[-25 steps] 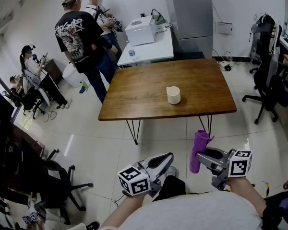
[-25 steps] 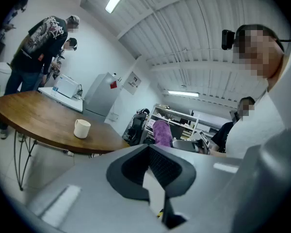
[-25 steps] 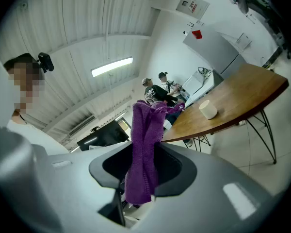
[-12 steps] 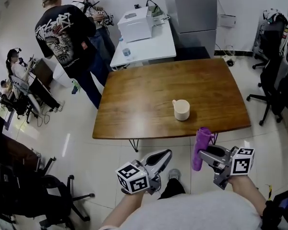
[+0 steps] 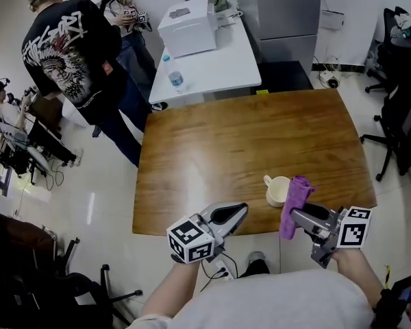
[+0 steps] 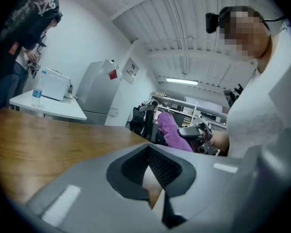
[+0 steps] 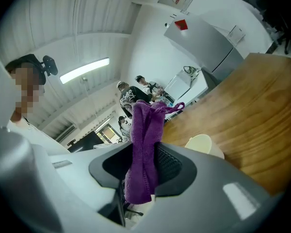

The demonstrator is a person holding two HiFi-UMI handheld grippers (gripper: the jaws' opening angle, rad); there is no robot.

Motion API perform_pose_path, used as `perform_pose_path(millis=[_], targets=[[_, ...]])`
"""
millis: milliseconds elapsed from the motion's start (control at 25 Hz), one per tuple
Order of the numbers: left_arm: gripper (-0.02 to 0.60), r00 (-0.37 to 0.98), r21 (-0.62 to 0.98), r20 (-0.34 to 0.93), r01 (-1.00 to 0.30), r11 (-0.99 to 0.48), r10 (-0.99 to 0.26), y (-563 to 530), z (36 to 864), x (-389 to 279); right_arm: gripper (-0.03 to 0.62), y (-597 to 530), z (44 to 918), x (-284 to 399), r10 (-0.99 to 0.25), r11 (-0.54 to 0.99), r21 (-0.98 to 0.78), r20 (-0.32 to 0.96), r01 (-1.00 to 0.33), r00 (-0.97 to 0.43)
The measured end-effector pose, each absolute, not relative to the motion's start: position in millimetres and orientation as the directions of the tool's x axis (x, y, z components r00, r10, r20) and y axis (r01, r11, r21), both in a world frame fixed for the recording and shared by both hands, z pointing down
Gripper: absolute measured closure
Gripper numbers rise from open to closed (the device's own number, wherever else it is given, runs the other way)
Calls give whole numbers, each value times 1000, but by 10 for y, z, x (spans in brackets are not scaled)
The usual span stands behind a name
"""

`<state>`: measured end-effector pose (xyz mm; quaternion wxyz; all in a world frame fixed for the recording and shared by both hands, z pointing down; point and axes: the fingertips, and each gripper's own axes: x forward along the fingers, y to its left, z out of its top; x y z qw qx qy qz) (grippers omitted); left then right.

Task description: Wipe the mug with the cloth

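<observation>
Mug handle shows only in head view; right gripper pinches cloth; left gripper pressed together, empty.

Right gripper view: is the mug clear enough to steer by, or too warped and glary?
Right gripper view: strong fisheye bend and dark corners, but the cloth is sharp and the mug is readable, its lower part hidden behind the jaws; head view: the mug is evenly lit, with no glare.

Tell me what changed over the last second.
The person stepped up to the table; the right gripper, still shut on the purple cloth, came forward until the cloth is right beside the mug. The left gripper came to the table's near edge, still shut and empty. The mug kept its place.
</observation>
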<state>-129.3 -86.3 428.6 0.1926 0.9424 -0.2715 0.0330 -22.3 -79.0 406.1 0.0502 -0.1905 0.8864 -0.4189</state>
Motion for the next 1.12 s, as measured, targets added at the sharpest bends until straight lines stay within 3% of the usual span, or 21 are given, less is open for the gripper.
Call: perform_pose_path(millis=[320,480,560,720,960,1120], targets=[[574,851,339,293,-520,-784,-437,-1240,4721,-1155,456,-1143,4226,11,-396,519,-798,92,-305,-914],[510,847,333,323,-520,-787,-422,-1353,4859,-1069,456,-1271,4244,82,-372,524,-799,95,-294,-923],[445,846,323,350,-511,-796,-401,-1466,4976,-1044,456,-1338,4267,110,-367,524,-800,98,-293,-925],[399,849,318,401,-482,-816,-345,-1713,5282,-979,456,-1398,4331,151,-358,519,-802,112,-297,-927],[387,835,325,474,-463,-825,-281,-1965,5722,-838,456,-1467,4489,294,-370,489,-809,148,-328,-917],[394,854,359,458,-432,-827,-248,-1999,5768,-741,456,-1510,4573,311,-375,471,-817,156,-332,-914]])
